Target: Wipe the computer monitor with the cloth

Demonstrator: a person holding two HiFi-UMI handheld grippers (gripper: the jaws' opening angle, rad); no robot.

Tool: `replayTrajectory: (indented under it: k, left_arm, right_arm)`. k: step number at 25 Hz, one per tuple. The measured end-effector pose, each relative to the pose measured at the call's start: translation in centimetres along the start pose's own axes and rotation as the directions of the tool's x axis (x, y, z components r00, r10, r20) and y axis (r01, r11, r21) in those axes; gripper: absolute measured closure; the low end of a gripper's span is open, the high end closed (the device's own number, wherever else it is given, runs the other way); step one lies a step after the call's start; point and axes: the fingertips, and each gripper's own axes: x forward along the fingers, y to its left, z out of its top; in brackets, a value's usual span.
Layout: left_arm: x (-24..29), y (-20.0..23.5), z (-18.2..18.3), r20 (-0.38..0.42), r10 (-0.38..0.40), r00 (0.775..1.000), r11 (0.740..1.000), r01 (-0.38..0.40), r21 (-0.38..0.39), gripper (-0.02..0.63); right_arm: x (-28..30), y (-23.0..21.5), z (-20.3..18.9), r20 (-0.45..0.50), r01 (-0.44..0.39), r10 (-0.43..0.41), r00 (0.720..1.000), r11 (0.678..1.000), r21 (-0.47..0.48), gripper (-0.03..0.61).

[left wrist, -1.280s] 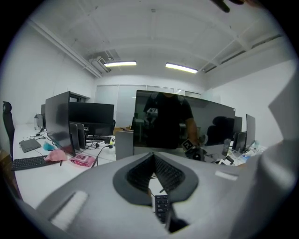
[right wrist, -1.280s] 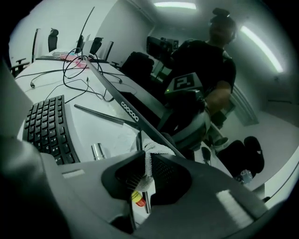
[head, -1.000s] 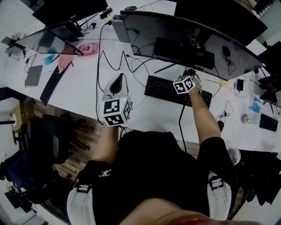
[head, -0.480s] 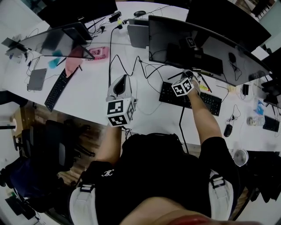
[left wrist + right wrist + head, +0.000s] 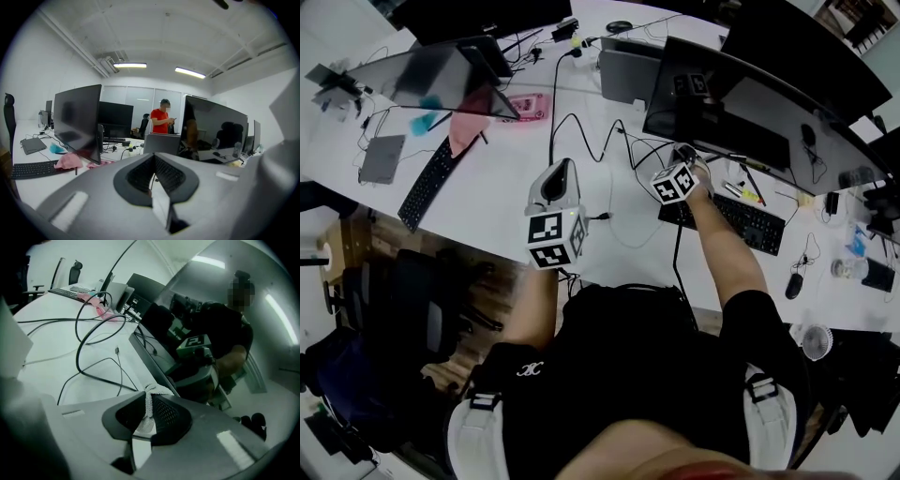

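The wide curved monitor [image 5: 769,98] stands at the right of the white desk [image 5: 497,178]. My right gripper [image 5: 684,155] is at the left end of its lower edge, shut on a white cloth [image 5: 149,401]. In the right gripper view the cloth is pinched between the jaws, close against the dark screen [image 5: 187,296], which mirrors the person and the gripper. My left gripper [image 5: 553,187] hovers over the desk, left of the monitor, jaws shut with nothing in them. In the left gripper view, the monitor [image 5: 215,126] stands ahead to the right.
Black cables [image 5: 600,141] loop over the desk between the grippers. A keyboard [image 5: 741,220] lies under the monitor, a grey laptop [image 5: 628,70] behind it. A second monitor [image 5: 431,80], pink cloth [image 5: 469,122] and keyboard [image 5: 431,183] are at left. A person in red [image 5: 161,119] stands far off.
My right gripper has slid left along the monitor's lower part with the cloth, from about its middle to its left end. The left gripper has barely moved.
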Motion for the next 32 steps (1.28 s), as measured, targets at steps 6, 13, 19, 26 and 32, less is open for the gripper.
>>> replayTrajectory:
  k: [6, 13, 19, 26, 32]
  left_arm:
    - [-0.1, 2.4, -0.5, -0.012, 0.022, 1.000, 1.000, -0.023, -0.017, 0.561]
    - [-0.2, 4.1, -0.8, -0.017, 0.039, 0.999, 0.999, -0.040, -0.036, 0.561]
    - [-0.4, 4.7, -0.5, -0.005, 0.042, 0.999, 0.998, -0.042, -0.050, 0.561]
    - [-0.5, 5.1, -0.4, 0.002, 0.034, 0.999, 0.998, -0.034, -0.050, 0.561]
    - [-0.4, 4.7, 0.3, 0.023, 0.028, 0.999, 0.998, -0.026, -0.059, 0.561]
  right_arm:
    - [1.0, 3.2, 4.6, 0.040, -0.043, 0.040, 0.998, 0.996, 0.075, 0.551]
    - [0.7, 5.6, 8.5, 0.078, -0.086, 0.074, 0.994, 0.982, 0.166, 0.549]
    - [0.1, 5.9, 10.4, 0.122, -0.102, 0.075, 0.990, 0.967, 0.233, 0.549]
    - [-2.3, 3.3, 13.8, 0.211, -0.052, -0.016, 0.977, 0.948, 0.313, 0.549]
    - [-5.3, 0.2, 16.4, 0.297, -0.017, -0.093, 0.950, 0.938, 0.347, 0.549]
